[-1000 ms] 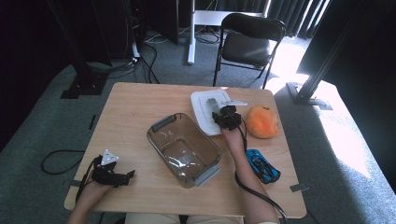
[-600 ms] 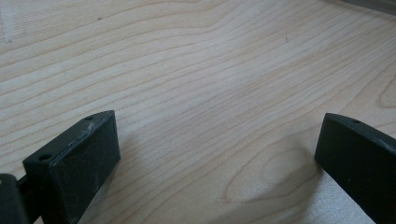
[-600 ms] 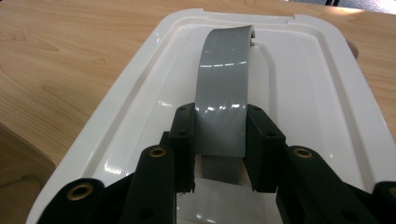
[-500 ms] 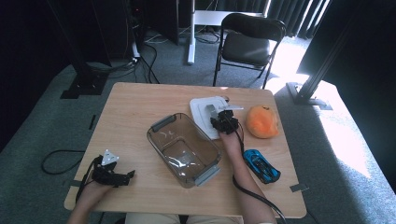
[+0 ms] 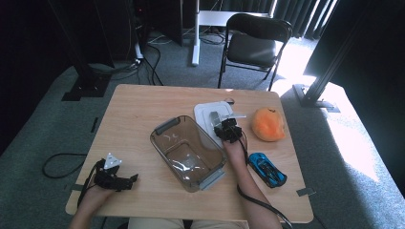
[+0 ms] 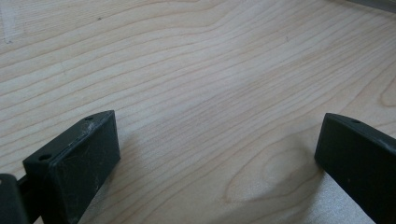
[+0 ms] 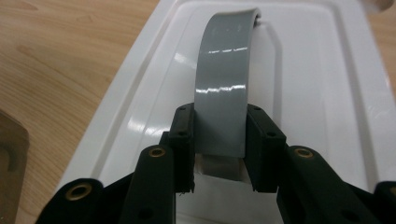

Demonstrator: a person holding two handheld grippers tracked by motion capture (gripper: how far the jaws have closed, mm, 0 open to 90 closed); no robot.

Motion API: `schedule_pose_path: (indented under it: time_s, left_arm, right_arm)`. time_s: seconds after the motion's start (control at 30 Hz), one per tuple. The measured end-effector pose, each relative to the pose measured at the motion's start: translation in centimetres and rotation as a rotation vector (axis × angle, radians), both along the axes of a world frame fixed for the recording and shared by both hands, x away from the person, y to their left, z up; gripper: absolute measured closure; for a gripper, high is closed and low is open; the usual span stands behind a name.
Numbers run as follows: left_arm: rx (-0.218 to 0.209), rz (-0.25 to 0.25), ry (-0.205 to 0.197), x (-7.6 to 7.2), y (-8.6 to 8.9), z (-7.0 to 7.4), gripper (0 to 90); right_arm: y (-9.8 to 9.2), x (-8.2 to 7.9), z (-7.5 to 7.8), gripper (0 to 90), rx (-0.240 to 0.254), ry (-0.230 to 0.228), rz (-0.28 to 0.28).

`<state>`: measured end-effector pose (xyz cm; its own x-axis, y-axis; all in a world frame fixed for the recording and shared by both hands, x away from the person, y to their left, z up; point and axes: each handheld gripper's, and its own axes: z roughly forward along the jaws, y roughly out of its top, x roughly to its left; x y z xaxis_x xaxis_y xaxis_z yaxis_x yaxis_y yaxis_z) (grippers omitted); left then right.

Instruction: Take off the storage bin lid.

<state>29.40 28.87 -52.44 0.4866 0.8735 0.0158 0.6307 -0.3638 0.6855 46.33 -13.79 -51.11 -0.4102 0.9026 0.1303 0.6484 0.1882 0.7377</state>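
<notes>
A white lid [image 5: 207, 114] with a grey arched handle [image 7: 224, 70] lies at the back middle of the wooden table [image 5: 143, 109]. My right gripper [image 5: 228, 130] points down at it. In the right gripper view my right gripper [image 7: 219, 116] has its two jaws pressed against both sides of the handle, so it is shut on it. A clear plastic container [image 5: 191, 143] with nothing in it stands just left of that hand. My left gripper [image 5: 130, 180] rests near the front left corner. In its own view my left gripper [image 6: 217, 149] is open over bare wood.
An orange plush toy [image 5: 268, 124] sits right of the lid. A blue toy car [image 5: 267, 169] lies near the right forearm. A corner of the container [image 7: 9, 140] shows left of the lid [image 7: 317, 93]. A black folding chair [image 5: 255, 45] stands behind the table.
My right gripper has sunk towards the table while gripping the handle, and the lid has shifted slightly under it. The left gripper has stayed put.
</notes>
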Motion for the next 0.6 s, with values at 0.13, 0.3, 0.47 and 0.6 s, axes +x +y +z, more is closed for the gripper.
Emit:
schedule_pose_path:
  time_s: [0.13,0.3,0.47,0.6]
  left_arm:
    - [-0.002,-0.001,0.001,0.0,0.0,0.0,0.5]
    - [0.0,0.0,0.0,0.0,0.0,0.0,0.5]
    - [-0.001,0.0,0.0,0.0,0.0,0.0,0.5]
    - [-0.004,-0.001,0.001,0.0,0.1,0.0,0.5]
  right_arm:
    - [-0.1,0.0,0.1,50.8,0.017,0.003,0.006]
    - [-0.3,-0.6,1.0,40.5,-0.006,-0.024,0.01]
    - [-0.8,-1.0,1.9,28.8,0.015,-0.025,0.04]
    - [-1.2,-1.3,2.6,16.2,0.009,-0.032,0.051]
